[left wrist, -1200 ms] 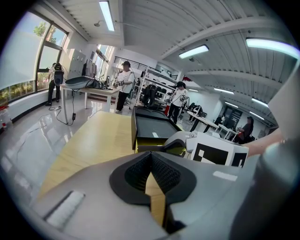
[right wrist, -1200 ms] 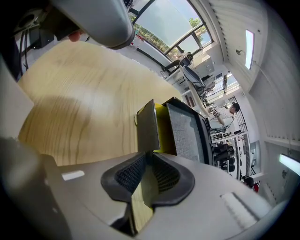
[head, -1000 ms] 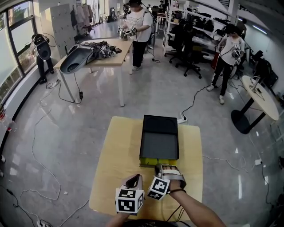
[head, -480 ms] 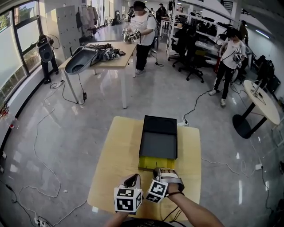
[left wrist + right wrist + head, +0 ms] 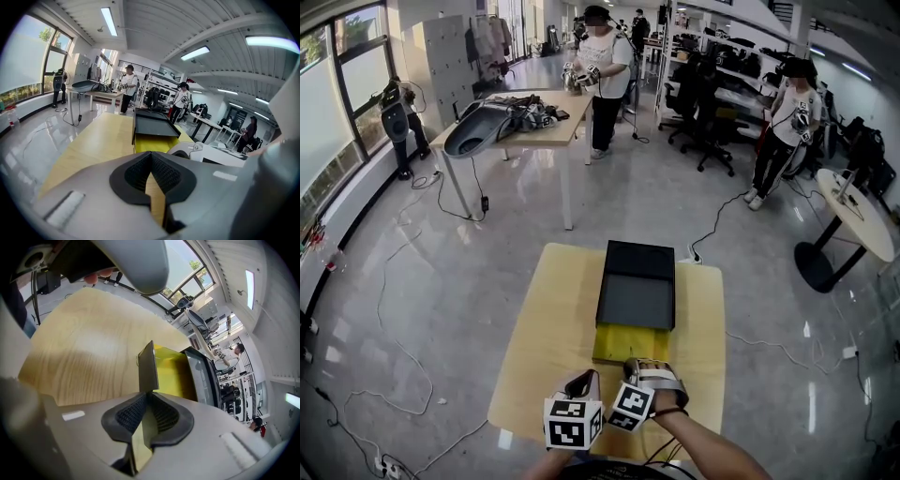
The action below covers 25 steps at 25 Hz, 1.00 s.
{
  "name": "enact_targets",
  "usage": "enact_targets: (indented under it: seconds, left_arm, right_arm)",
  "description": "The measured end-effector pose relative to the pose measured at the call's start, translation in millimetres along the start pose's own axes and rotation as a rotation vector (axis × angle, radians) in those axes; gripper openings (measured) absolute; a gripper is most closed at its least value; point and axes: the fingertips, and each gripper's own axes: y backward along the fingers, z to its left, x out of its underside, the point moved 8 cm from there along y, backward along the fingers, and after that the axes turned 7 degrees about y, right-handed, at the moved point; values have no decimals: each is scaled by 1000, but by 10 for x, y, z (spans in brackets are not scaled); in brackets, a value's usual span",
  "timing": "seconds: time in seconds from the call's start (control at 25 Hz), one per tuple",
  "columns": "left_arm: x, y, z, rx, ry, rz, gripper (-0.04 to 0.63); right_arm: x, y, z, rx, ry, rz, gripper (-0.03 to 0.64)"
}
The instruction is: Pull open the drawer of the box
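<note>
the drawer (image 5: 630, 343) is a yellow tray standing partly out of the black box (image 5: 637, 286). it lies directly ahead of the right gripper (image 5: 643, 364), and ahead and to the right of the left gripper (image 5: 583, 382). its dark front panel (image 5: 147, 366) stands upright at the end nearest the right gripper. in the right gripper view the panel's edge runs down between the ribbed pads, which are pinched onto it from both sides.

the panel looks thin and flat, probably card or light board. i judge the drawer light and fairly stiff, but apt to bend or tear at the front if pulled at an angle. the hold seems best kept deep in the pads and near the middle of the panel, with the pull straight back along the box's length. the box itself looks light too, and its lid is smooth, so it may slide toward the gripper with the drawer unless something steadies it.

the left gripper hangs just to the left of the right one. its jaws are pressed together on nothing, and only the wood of the table (image 5: 553, 328) shows beneath the pads. from there the box is within reach ahead and slightly right.

the pale wooden table carries only the box, with bare top on both sides of the grippers. beyond its far edge lie a glossy floor and trailing cables.
</note>
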Motion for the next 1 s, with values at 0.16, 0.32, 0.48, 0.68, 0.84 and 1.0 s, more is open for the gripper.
enact_targets:
  seconds: [0.16, 0.32, 0.48, 0.68, 0.84, 1.0]
  left_arm:
    - [160, 212, -20, -1, -3, -3, 3]
    - [326, 346, -65, 0, -10, -4, 3]
    - [444, 461, -325, 2, -16, 0, 3]
    - [582, 636, -354, -2, -16, 0, 3]
    - [695, 807, -374, -9, -15, -1, 3]
    - [786, 966, -541, -17, -18, -3, 3]
  right_arm:
    - [-37, 148, 212, -3, -4, 2, 46]
    - [-29, 236, 421, 6, -12, 3, 46]
    - [128, 473, 535, -4, 0, 13, 46]
    - [92, 604, 706, -6, 1, 11, 46]
    - [72, 678, 889, 5, -8, -9, 44]
    - [159, 868, 1031, -4, 2, -17, 44]
